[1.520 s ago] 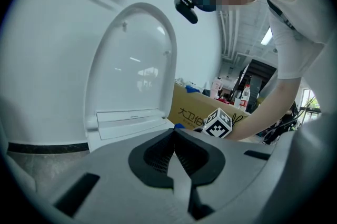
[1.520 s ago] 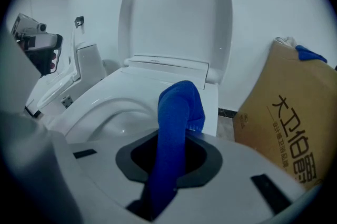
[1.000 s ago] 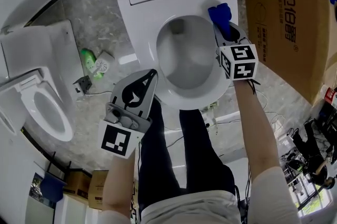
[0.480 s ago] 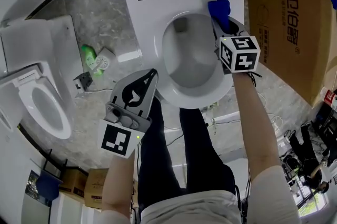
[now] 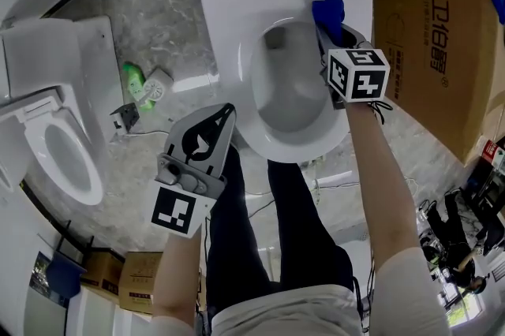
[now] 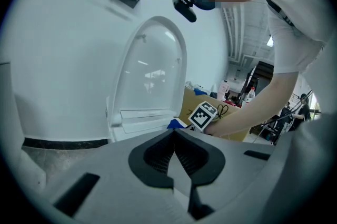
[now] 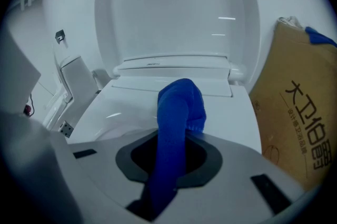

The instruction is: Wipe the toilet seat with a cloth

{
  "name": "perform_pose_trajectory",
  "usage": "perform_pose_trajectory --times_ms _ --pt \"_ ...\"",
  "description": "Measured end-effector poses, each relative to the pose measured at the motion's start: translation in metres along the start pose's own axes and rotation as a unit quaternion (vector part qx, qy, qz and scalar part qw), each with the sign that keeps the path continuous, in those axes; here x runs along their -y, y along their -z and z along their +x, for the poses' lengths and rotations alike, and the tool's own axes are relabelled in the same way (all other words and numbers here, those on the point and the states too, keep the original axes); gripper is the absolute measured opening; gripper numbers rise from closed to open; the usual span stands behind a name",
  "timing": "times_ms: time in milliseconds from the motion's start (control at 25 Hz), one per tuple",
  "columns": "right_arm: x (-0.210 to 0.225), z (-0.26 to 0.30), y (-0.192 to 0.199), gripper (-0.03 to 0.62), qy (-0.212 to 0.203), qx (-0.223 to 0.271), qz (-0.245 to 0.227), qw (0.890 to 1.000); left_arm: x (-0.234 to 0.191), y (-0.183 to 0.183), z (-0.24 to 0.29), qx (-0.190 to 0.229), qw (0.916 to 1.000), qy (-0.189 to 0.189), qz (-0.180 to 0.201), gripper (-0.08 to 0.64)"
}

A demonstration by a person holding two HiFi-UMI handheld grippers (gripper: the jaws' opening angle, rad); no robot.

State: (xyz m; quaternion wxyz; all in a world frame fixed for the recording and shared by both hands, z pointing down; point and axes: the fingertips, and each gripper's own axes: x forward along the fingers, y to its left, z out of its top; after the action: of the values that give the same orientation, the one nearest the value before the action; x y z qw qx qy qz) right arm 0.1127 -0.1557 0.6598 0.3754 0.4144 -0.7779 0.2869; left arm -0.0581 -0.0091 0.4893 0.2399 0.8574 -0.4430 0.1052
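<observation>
Here, a second toilet (image 5: 59, 145) is seen at far left, and the left gripper (image 5: 227, 112) is held near the bowl's front rim with its jaws brought together on nothing. Further right, the blue cloth (image 5: 329, 13) is clamped in the right gripper (image 5: 335, 39) and seems pressed onto the toilet seat's (image 5: 233, 50) rear right part, a cardboard box (image 5: 434, 35) standing just beside.
</observation>
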Motion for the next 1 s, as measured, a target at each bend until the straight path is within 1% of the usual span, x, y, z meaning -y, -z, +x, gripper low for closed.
perform_pose_trajectory --times_ms 160,360,520,680,1000 --pt "-0.004 0.002 -0.002 0.055 0.013 0.004 0.007 1.000 -0.001 0.003 -0.006 0.001 1.0000 -0.001 -0.003 0.005" --pt "-0.009 0.006 -0.007 0.055 0.007 0.009 0.049 0.999 -0.002 0.006 -0.010 -0.001 1.0000 -0.002 -0.007 0.005" --pt "-0.014 0.009 -0.010 0.055 0.009 0.014 0.044 0.999 -0.005 0.006 -0.012 0.002 1.0000 -0.004 -0.007 0.005" --pt "-0.016 0.010 -0.012 0.055 0.008 0.020 0.056 0.998 -0.004 0.008 -0.014 0.005 0.9999 -0.005 -0.009 0.005" --pt "-0.024 0.012 -0.015 0.055 0.003 0.019 0.065 0.998 0.000 0.008 -0.018 0.000 1.0000 -0.005 -0.007 0.005"
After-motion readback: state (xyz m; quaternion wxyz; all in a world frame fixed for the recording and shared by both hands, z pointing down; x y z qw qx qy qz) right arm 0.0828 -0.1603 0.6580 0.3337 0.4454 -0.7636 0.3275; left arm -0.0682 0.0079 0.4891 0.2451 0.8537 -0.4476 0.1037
